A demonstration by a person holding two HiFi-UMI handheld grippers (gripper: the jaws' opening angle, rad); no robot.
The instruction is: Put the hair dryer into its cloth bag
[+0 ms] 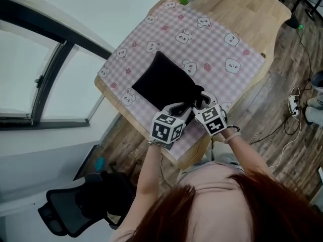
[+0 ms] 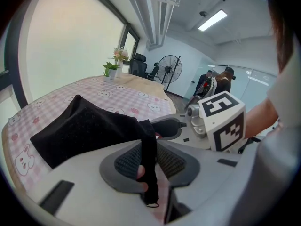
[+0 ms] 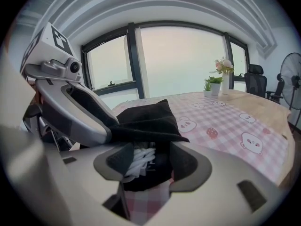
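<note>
The black cloth bag [image 1: 164, 84] hides its contents; only a white coiled cord [image 3: 137, 160] shows in its mouth, at 5 o'clock. The left gripper [image 2: 151, 166] is slightly parted with the hem loose between its jaws. The right gripper [image 3: 151, 164] gapes wide around the mouth, gripping nothing.

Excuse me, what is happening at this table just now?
A person at the table works on a black cloth bag that lies on the pink checked tablecloth. The left hand-held gripper has a strip of the bag's edge between its slightly parted jaws. The right hand-held gripper stands wide open at the bag's mouth, where a white coiled cord shows inside. The packing seems nearly done.
</note>
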